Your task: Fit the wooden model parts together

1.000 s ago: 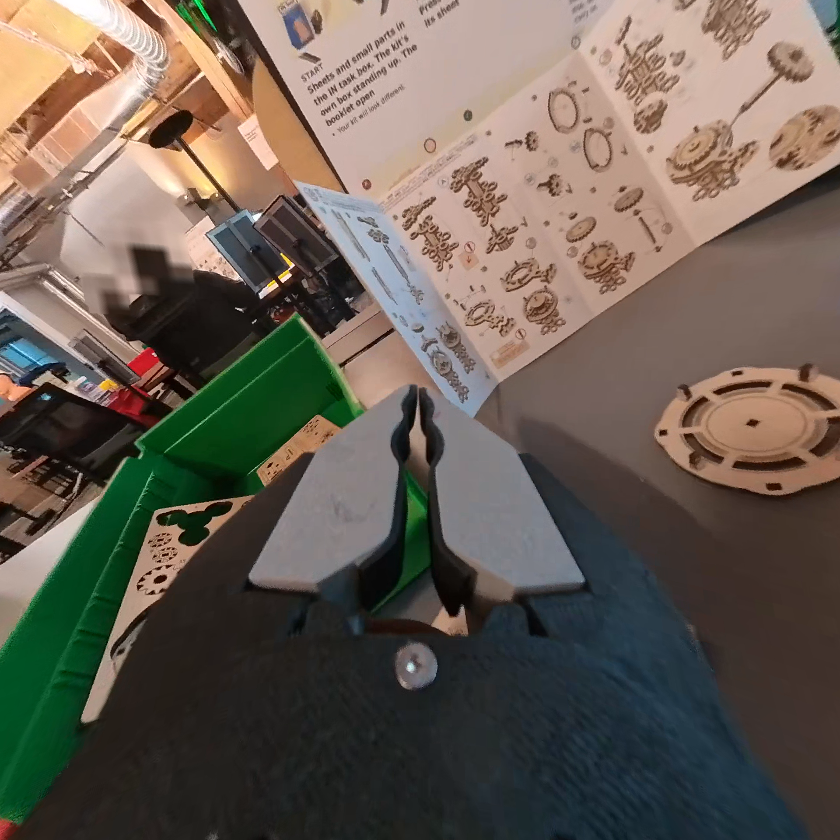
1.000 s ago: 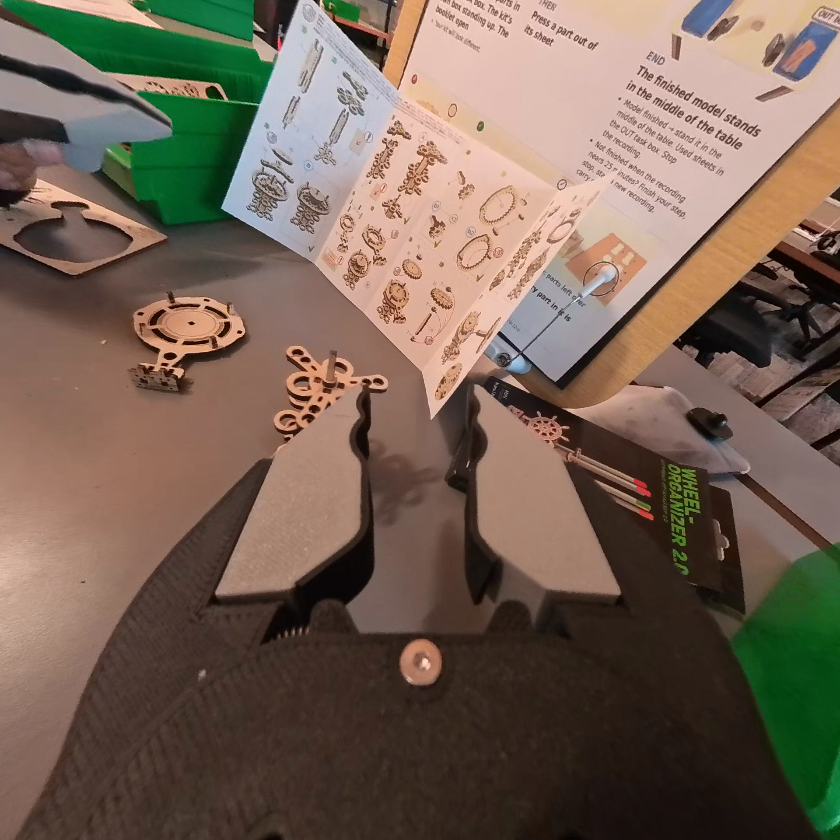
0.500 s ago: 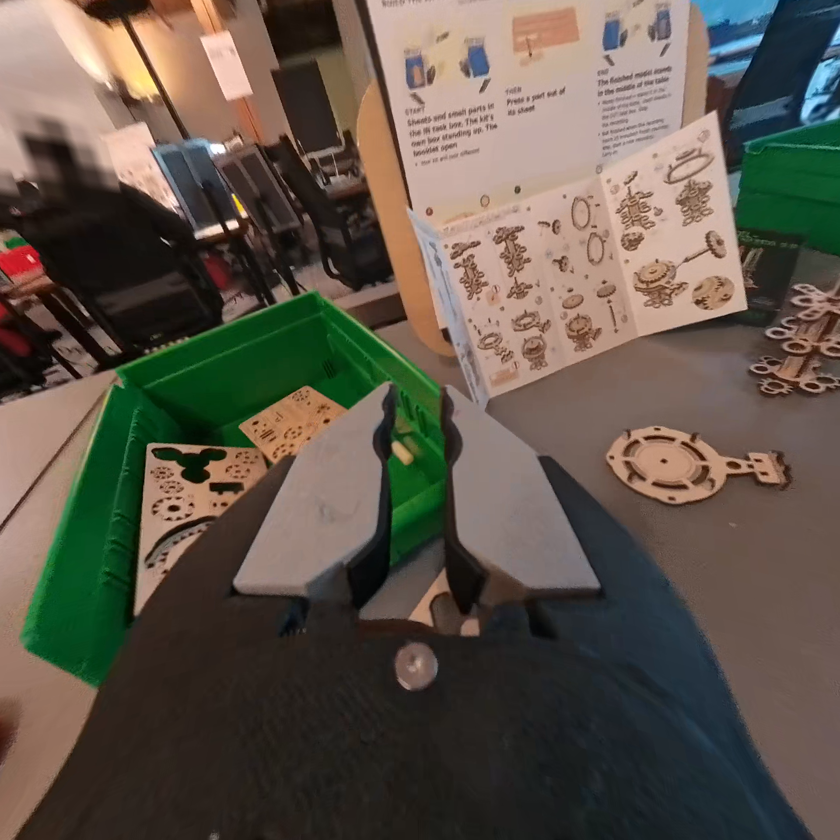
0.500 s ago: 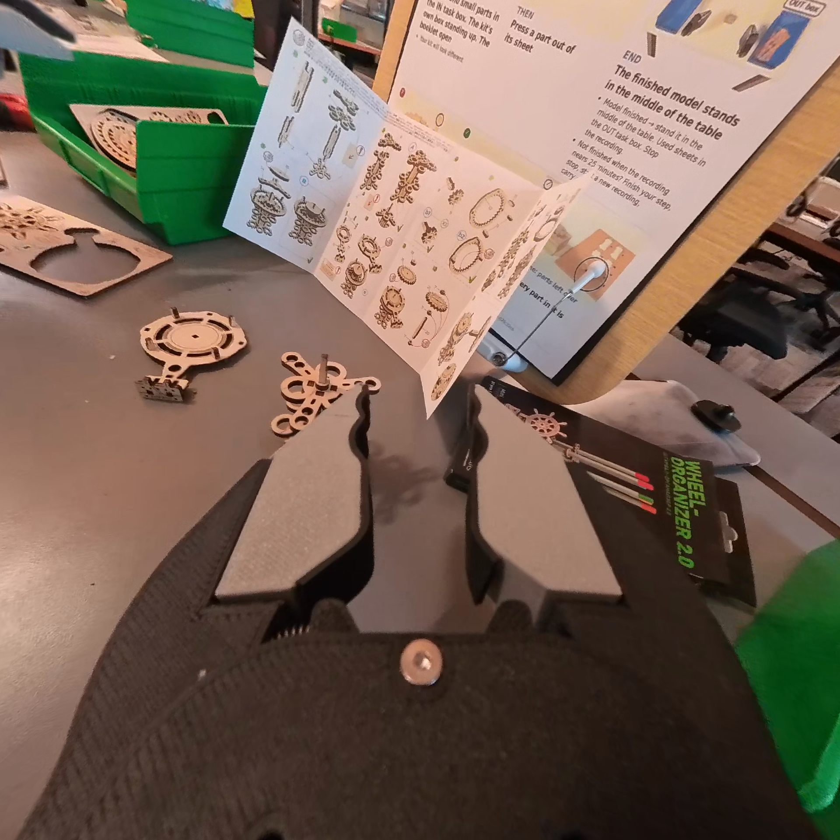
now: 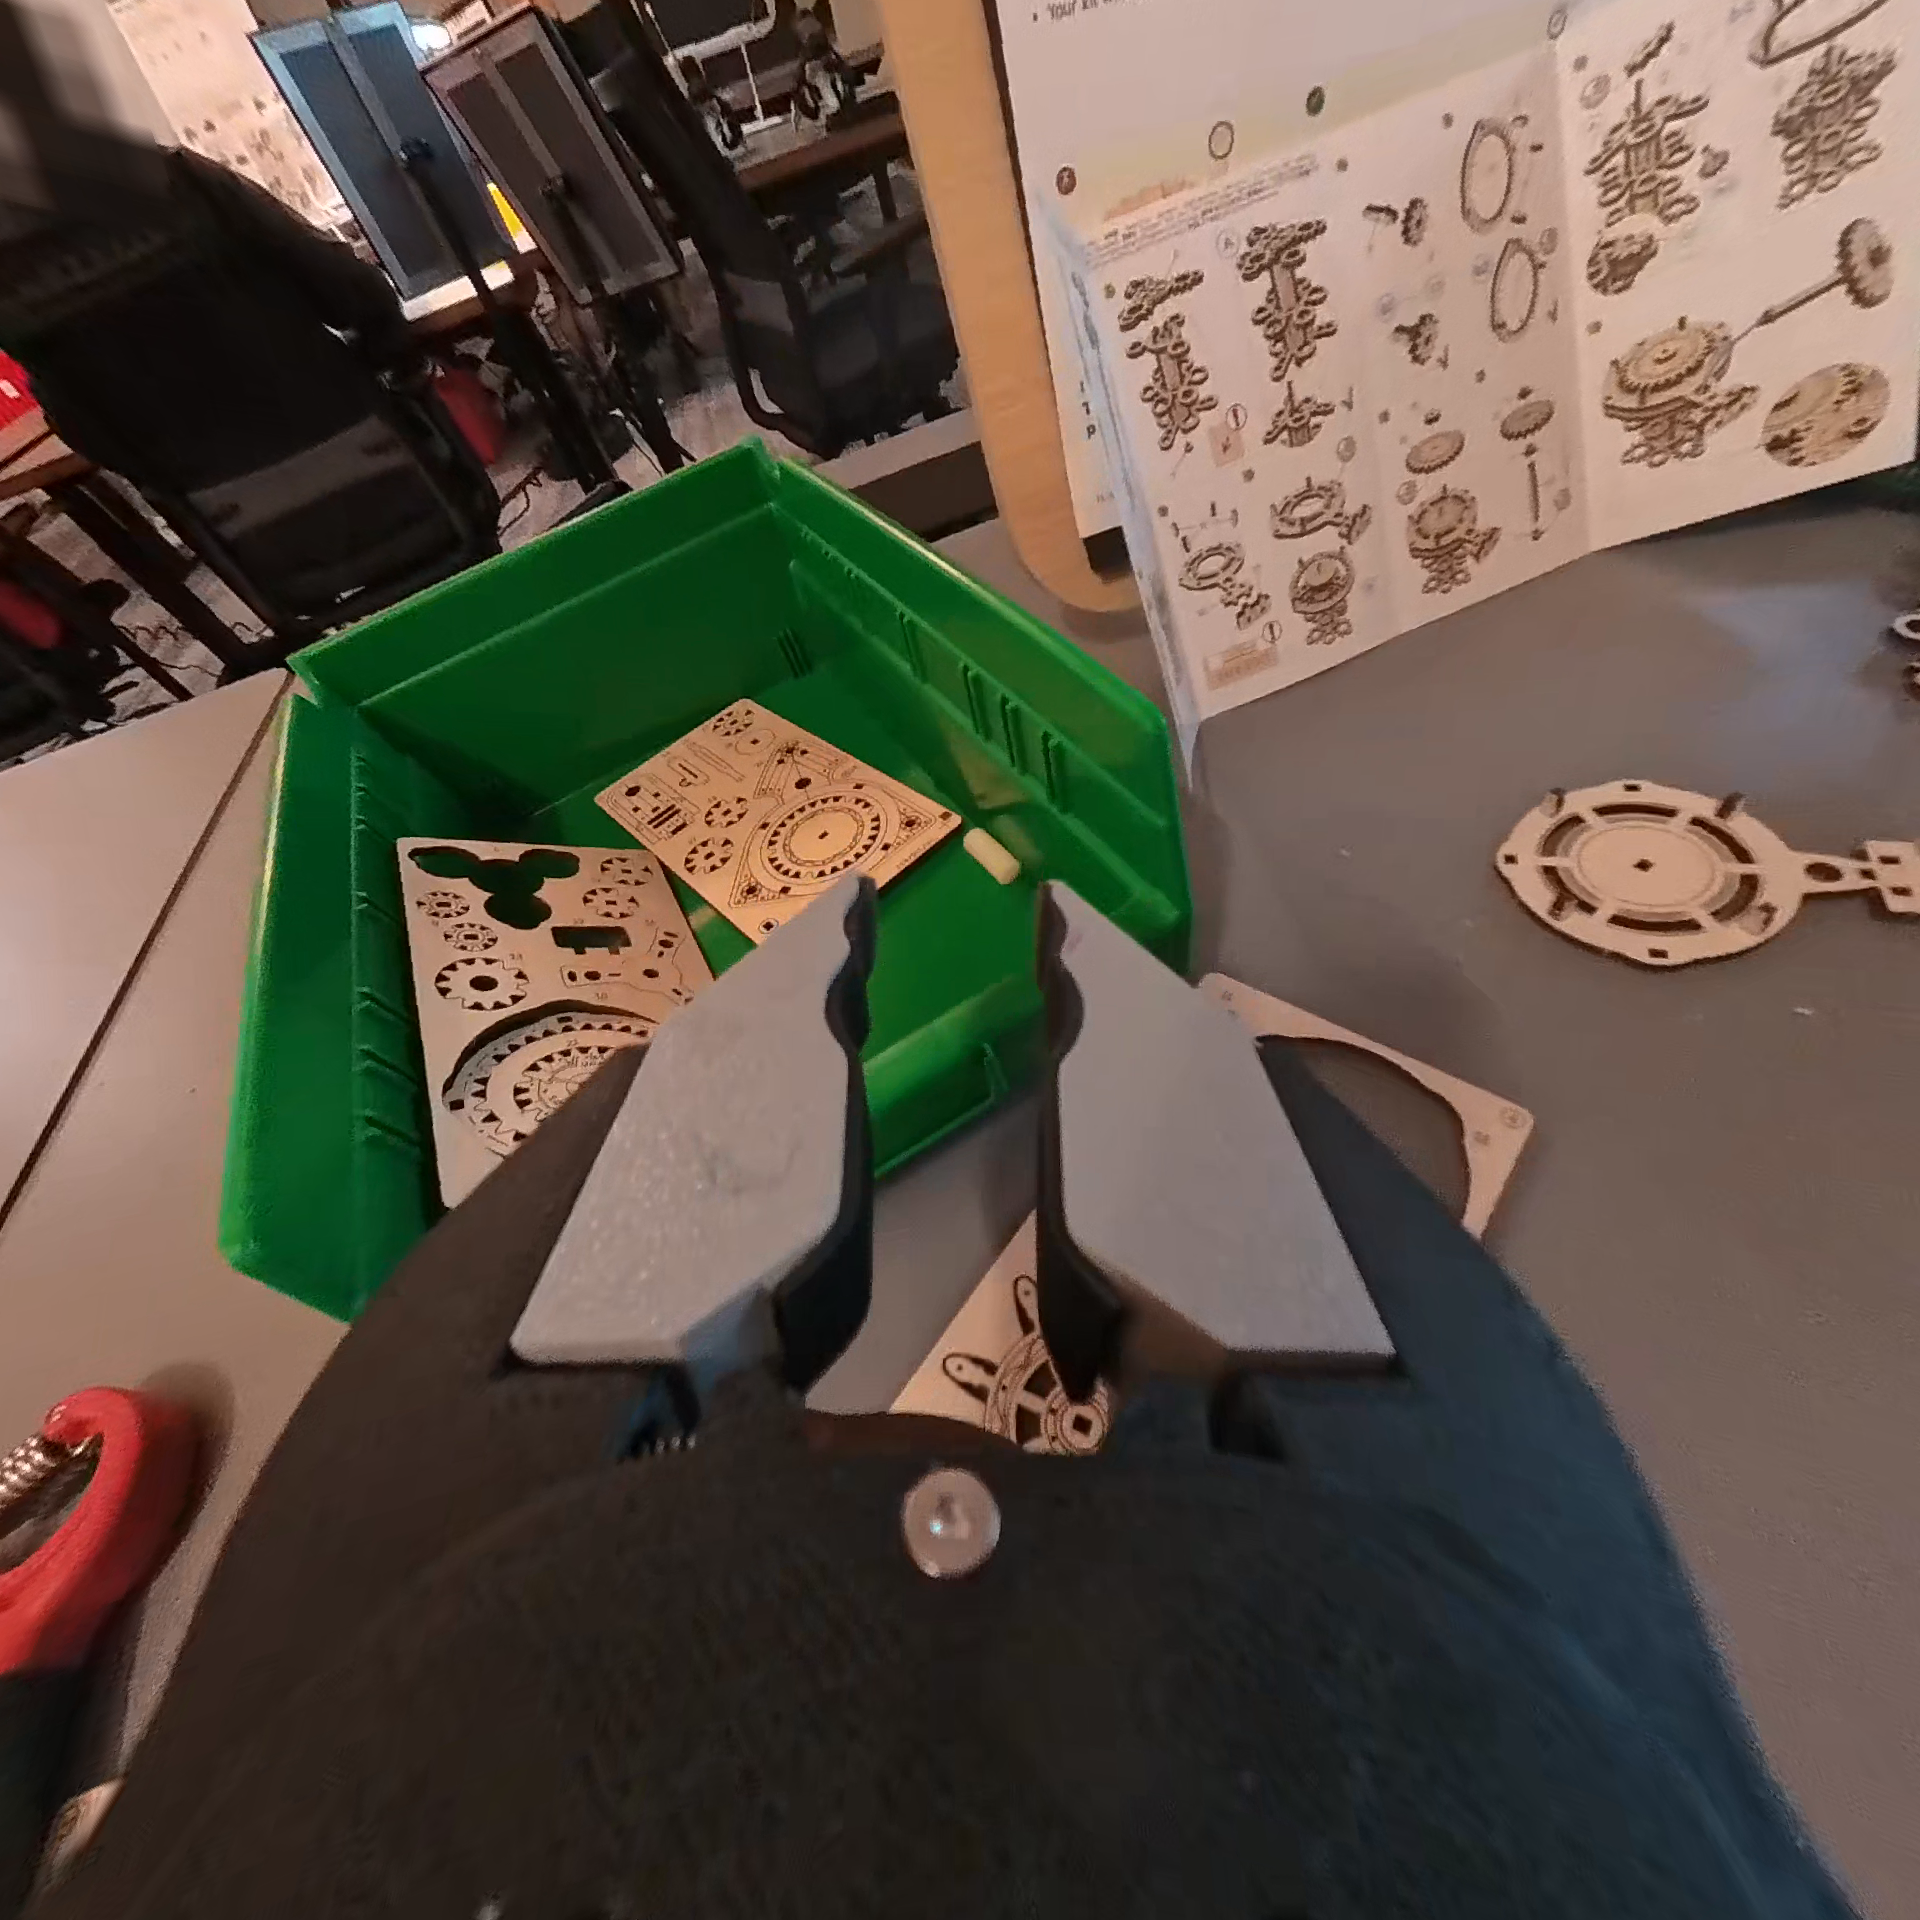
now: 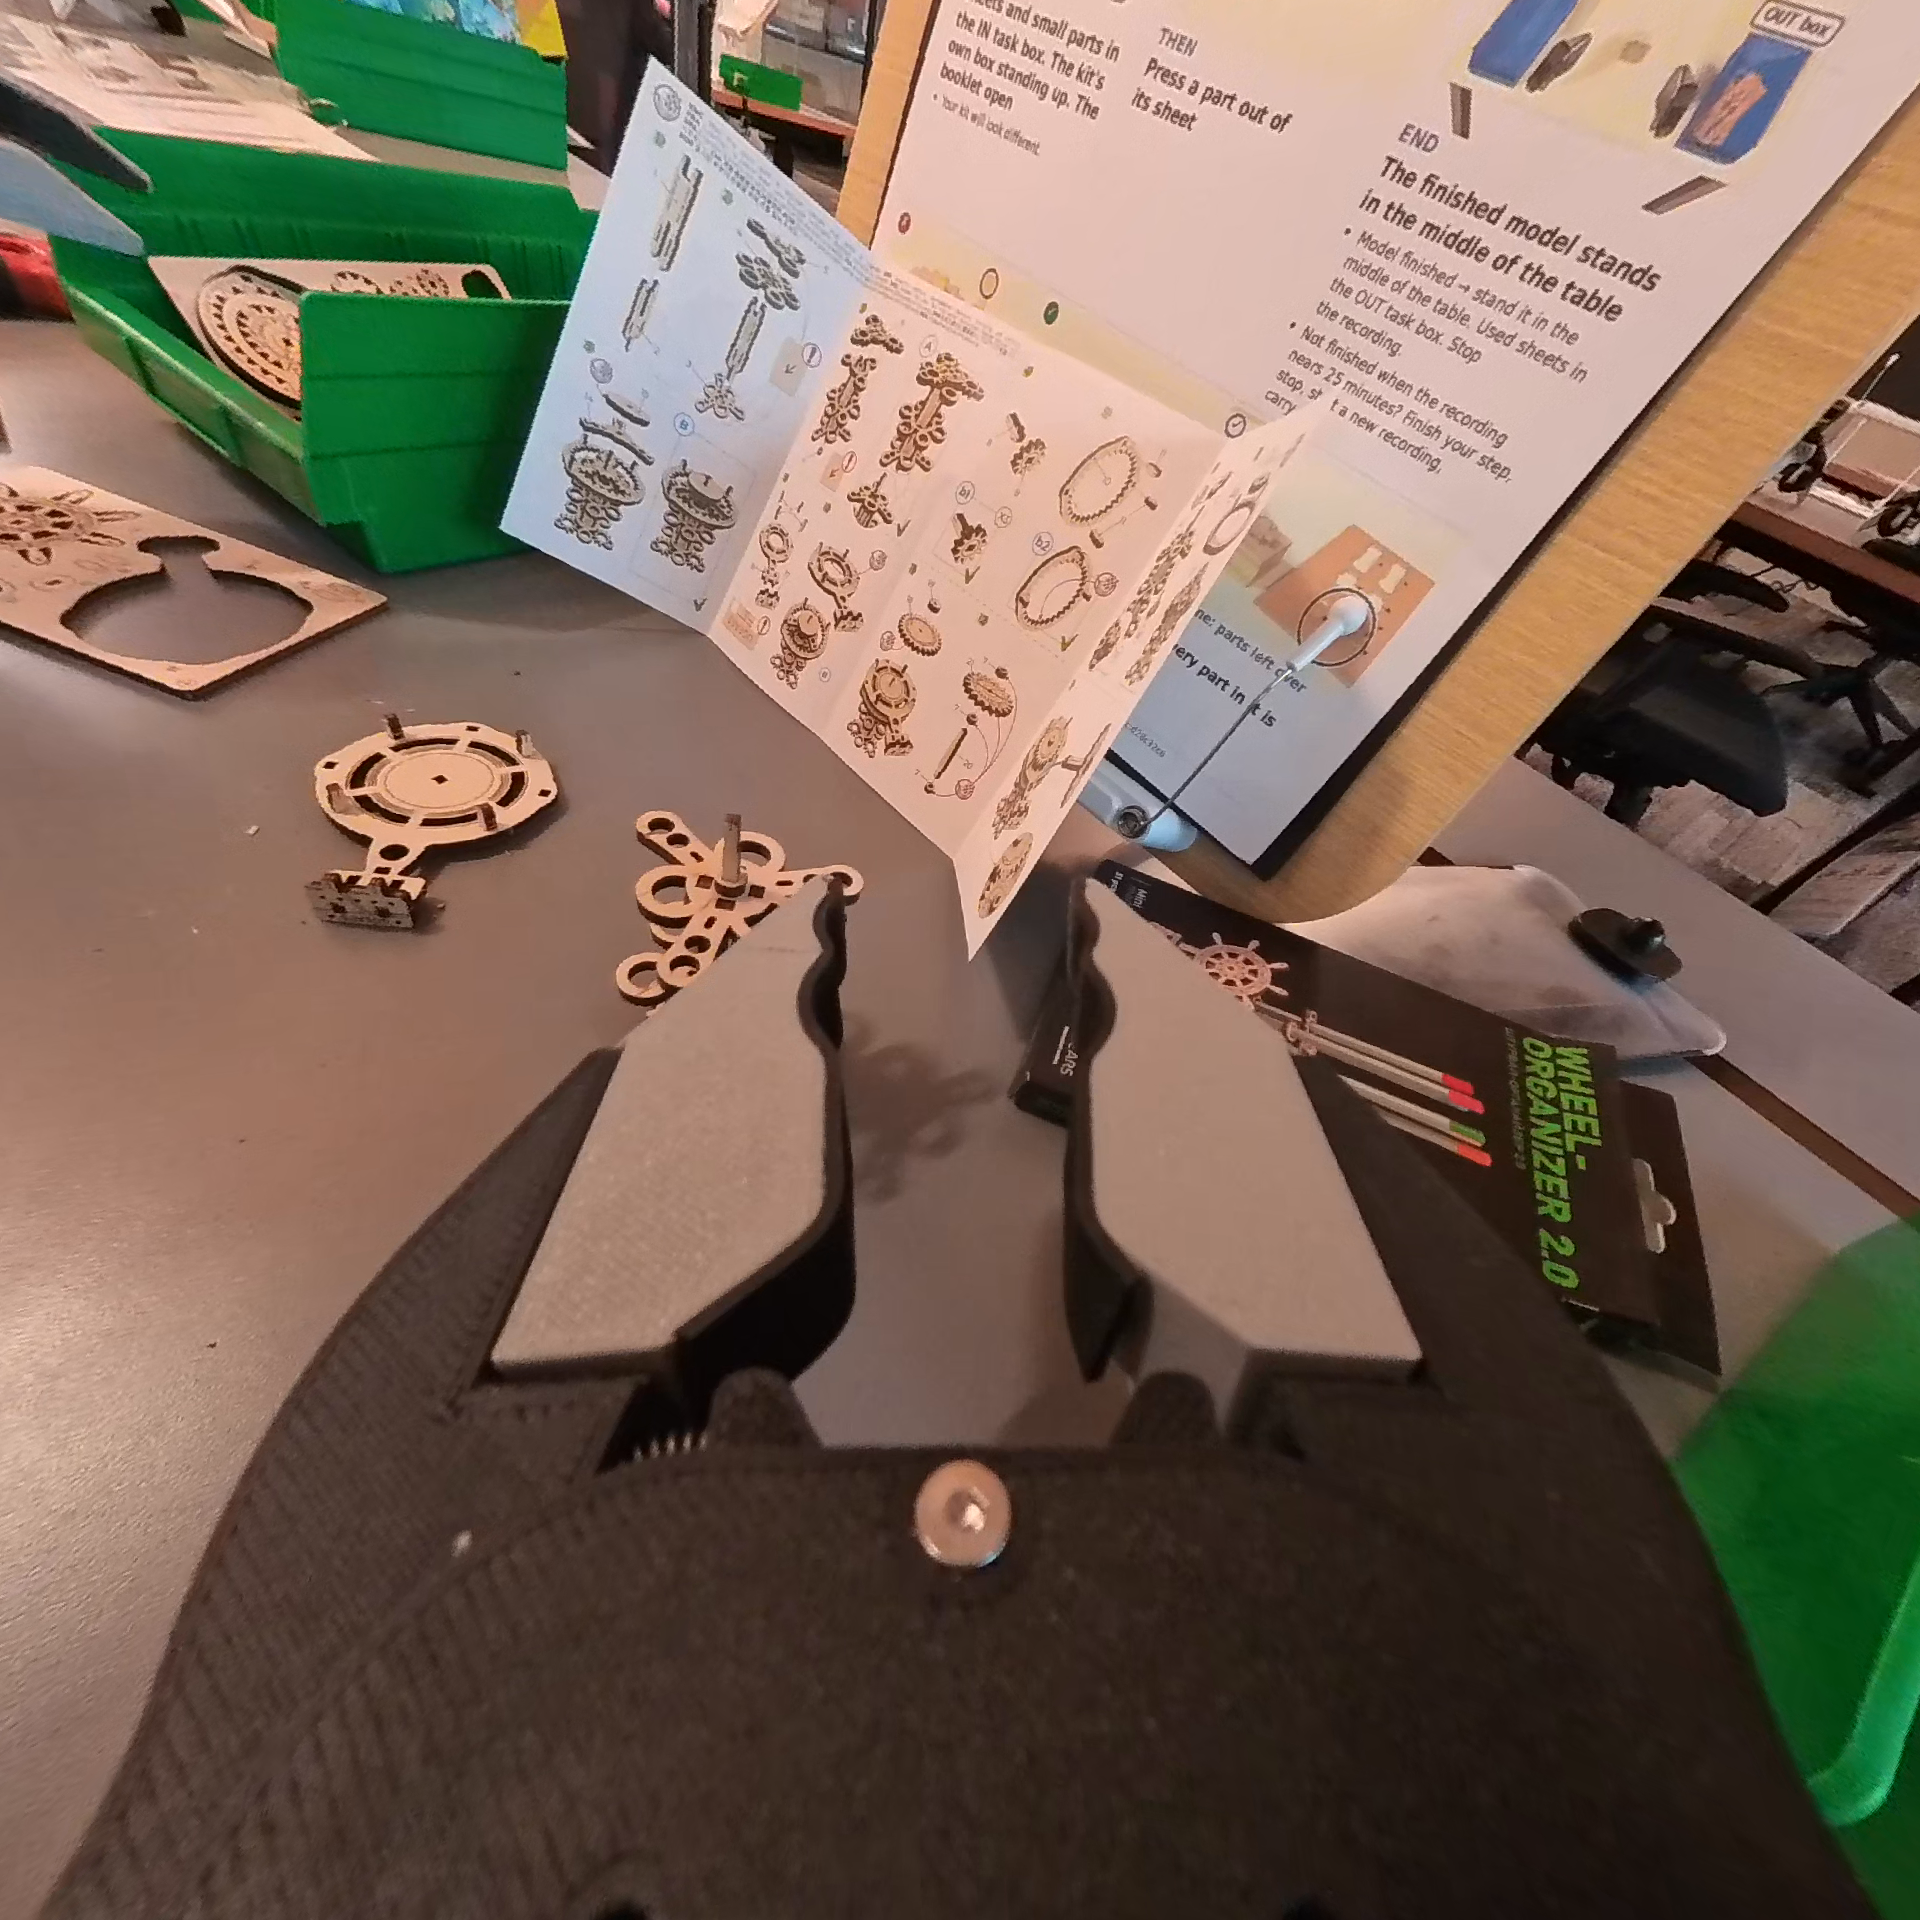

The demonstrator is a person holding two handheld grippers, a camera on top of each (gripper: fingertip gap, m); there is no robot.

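Observation:
My left gripper (image 5: pixel 954 904) is open and empty, above the near edge of a green bin (image 5: pixel 312 935) that holds two wooden part sheets (image 5: pixel 779 831). A punched-out wooden sheet (image 5: pixel 1382 1101) lies under its right finger. A round wooden disc with a tab (image 5: pixel 1652 883) lies on the table to the right and also shows in the right wrist view (image 6: pixel 436 790). My right gripper (image 6: pixel 956 914) is open and empty above the grey table. A ringed wooden part with an upright peg (image 6: pixel 717 904) lies just beyond its left fingertip.
A folded instruction booklet (image 6: pixel 883 499) stands against a poster board (image 6: pixel 1455 260). A black kit box (image 6: pixel 1507 1122) lies right of the right gripper, with another green bin (image 6: pixel 1818 1507) beside it. A punched-out wooden sheet (image 6: pixel 177 603) lies at the left. A red object (image 5: pixel 73 1455) lies near the left gripper. Some 40 centimetres of space lies between my two pairs of fingers.
My left gripper has opened from nearly shut and swung down and left toward the green bin. The right gripper has stayed open and barely moved.

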